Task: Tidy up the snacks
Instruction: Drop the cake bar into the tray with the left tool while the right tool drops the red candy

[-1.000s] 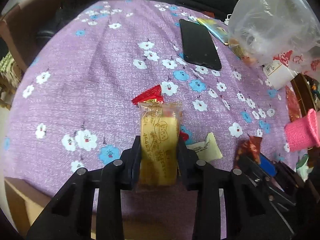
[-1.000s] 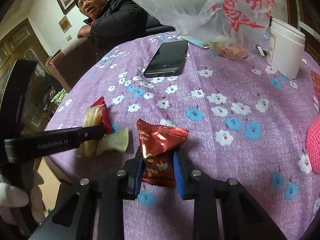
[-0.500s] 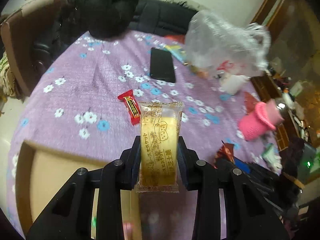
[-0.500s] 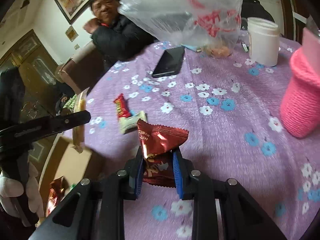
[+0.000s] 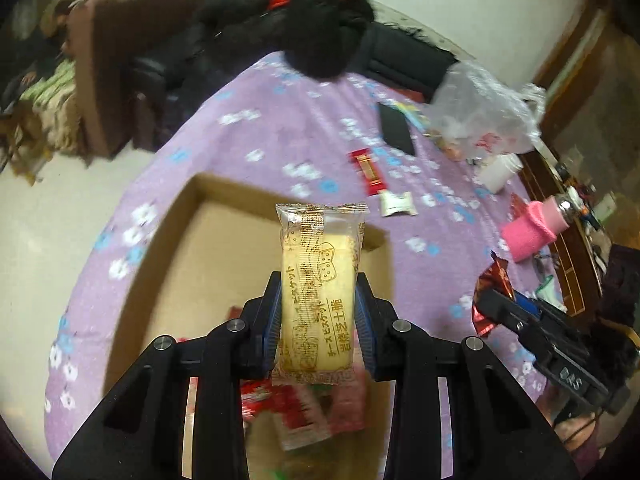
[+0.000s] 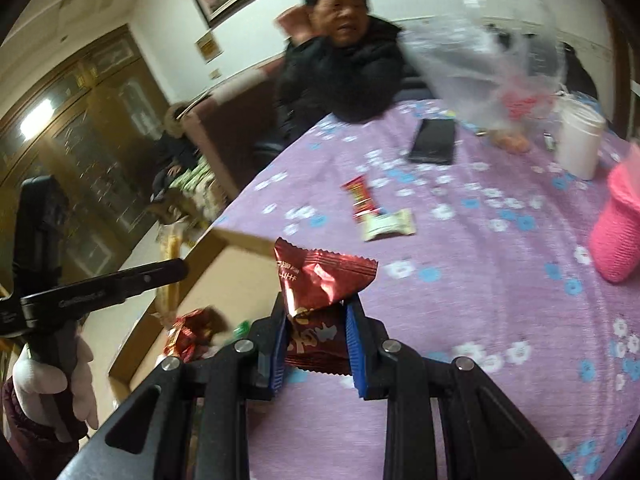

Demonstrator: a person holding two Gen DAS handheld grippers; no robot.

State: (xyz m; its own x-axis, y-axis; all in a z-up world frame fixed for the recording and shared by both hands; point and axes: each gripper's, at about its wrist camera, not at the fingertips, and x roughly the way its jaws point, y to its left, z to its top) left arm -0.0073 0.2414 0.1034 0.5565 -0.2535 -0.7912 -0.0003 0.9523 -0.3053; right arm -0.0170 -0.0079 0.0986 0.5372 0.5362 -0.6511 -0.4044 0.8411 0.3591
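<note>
My left gripper (image 5: 318, 316) is shut on a yellow biscuit packet (image 5: 318, 280) and holds it above an open cardboard box (image 5: 172, 240) that has several red snack packets (image 5: 296, 408) in it. My right gripper (image 6: 316, 328) is shut on a dark red snack packet (image 6: 320, 284), held over the table's edge beside the box (image 6: 236, 240). A red bar (image 5: 370, 172) and a white packet (image 5: 396, 203) lie on the purple flowered cloth; they also show in the right wrist view, the red bar (image 6: 362, 198) and the white packet (image 6: 388, 224).
A black phone (image 5: 396, 132), a clear plastic bag (image 5: 484, 112), a white jar (image 6: 578, 142) and a pink knitted sleeve (image 6: 618, 224) stand on the far side of the table. A person in black (image 6: 344, 68) sits behind it.
Both grippers have lifted and pulled back from the table with their packets. The left one now hangs over the cardboard box, which has come into view.
</note>
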